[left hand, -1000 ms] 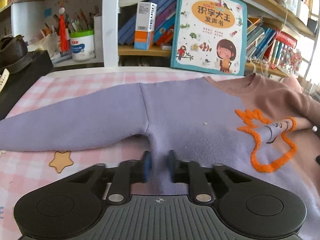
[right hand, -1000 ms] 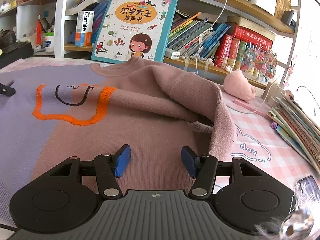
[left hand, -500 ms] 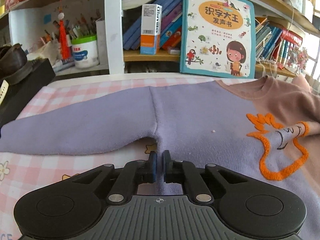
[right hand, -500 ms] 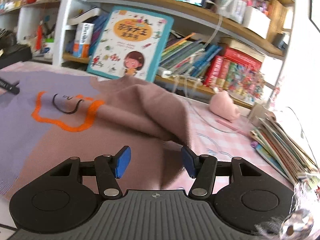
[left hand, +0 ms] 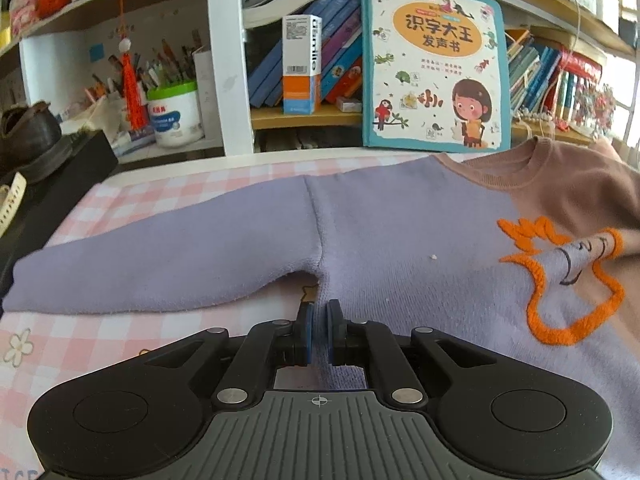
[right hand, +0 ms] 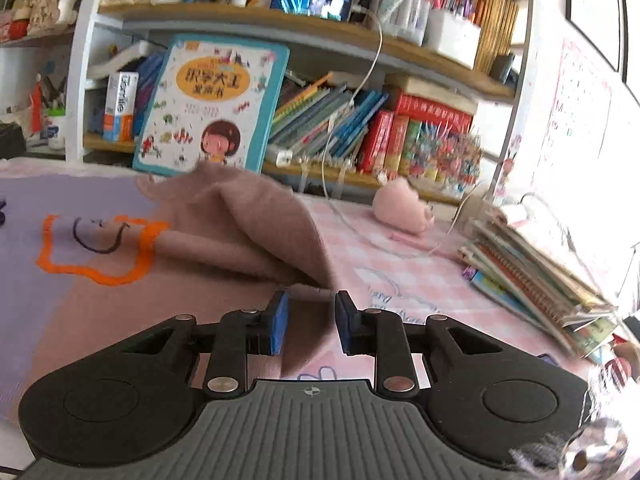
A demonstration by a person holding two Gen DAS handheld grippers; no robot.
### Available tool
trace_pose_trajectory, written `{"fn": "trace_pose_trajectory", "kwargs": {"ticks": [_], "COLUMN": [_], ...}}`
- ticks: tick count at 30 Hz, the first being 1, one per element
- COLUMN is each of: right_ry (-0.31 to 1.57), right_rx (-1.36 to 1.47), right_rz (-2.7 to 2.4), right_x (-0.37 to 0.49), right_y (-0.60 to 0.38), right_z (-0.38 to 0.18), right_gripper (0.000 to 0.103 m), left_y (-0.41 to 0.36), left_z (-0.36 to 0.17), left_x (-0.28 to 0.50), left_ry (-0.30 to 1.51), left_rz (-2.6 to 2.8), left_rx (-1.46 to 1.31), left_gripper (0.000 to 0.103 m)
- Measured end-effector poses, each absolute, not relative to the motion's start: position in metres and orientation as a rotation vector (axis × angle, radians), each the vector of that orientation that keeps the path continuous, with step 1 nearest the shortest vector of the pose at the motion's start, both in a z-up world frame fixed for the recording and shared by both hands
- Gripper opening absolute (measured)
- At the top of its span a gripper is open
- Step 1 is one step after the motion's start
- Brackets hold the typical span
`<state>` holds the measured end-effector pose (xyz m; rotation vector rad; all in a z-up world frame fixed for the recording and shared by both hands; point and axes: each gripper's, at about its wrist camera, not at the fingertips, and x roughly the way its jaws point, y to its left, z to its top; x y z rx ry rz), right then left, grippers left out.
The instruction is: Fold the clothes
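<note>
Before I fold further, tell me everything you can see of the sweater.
The sweater is a soft knit, lilac on one half and dusty pink on the other, with an orange-outlined motif on the chest. It lies on the pink checked tablecloth, lilac sleeve stretched flat, pink side already folded over. The left gripper pinches its side edge; the right gripper, jaws just closing, straddles the pink fold.

Left wrist view: low, close over pink checked desk [left hand: 120, 208], facing back edge and shelves. Right wrist view: low over desk [right hand: 400, 264] nearer right side, facing same shelves. Shared: lilac-and-brown knitted sweater [left hand: 400, 232] [right hand: 120, 300], upright teal-bordered picture book [left hand: 434, 60] [right hand: 212, 108].
</note>
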<state>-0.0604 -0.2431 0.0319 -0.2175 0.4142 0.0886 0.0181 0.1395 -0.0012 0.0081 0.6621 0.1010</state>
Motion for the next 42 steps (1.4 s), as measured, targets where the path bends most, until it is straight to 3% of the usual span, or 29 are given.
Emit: {"fn": "trace_pose_trajectory", "kwargs": {"ticks": [2,5,8,11,13,15,21,25,32,39,41,42], "right_ry": [0.414,0.473,0.557,0.623,0.641,0.627,0.309,0.195,0.475,0.528,0.507,0.490], "right_rx": [-0.212,-0.215,-0.159,-0.065,-0.031,-0.017,-0.375,-0.585,-0.664,-0.627,-0.561,-0.482], "right_rz": [0.078,0.045,0.049,0.058,0.053,0.045,-0.147,-0.194,-0.187,-0.309,-0.340,-0.311], "right_x": [-0.066,-0.060,-0.049,-0.036,-0.030,-0.027,-0.037,-0.011,0.117,0.180,0.182,0.173], "right_y": [-0.246,-0.248,-0.251,-0.258,-0.263,-0.266,-0.245,-0.241,-0.288,-0.313,-0.320,-0.323], "right_z": [0.037,0.031,0.015,0.004,0.001,0.003,0.038,0.055,0.028,0.007,0.011,0.019], "right_gripper": [0.027,0.041,0.041,0.035,0.008,0.004,0.003,0.003,0.003,0.010,0.019,0.030], "left_y": [0.137,0.133,0.131,0.134,0.137,0.140,0.149,0.148,0.150,0.148,0.148,0.148], "left_z": [-0.002,-0.003,-0.003,-0.003,-0.004,-0.003,-0.003,-0.003,-0.003,-0.003,-0.003,-0.003], "left_x": [0.017,0.016,0.015,0.014,0.013,0.013,0.013,0.013,0.013,0.013,0.013,0.013], "left_ry": [0.655,0.641,0.633,0.627,0.623,0.622,0.622,0.622,0.623,0.623,0.623,0.623], "left_rz": [0.104,0.108,0.107,0.098,0.091,0.083,0.059,0.056,0.054,0.055,0.056,0.056], "left_rx": [0.026,0.059,0.074,0.057,0.037,0.016,-0.040,-0.031,-0.031,-0.026,-0.024,-0.023], "left_gripper": [0.008,0.008,0.008,0.008,0.008,0.008,0.008,0.008,0.008,0.008,0.008,0.008]}}
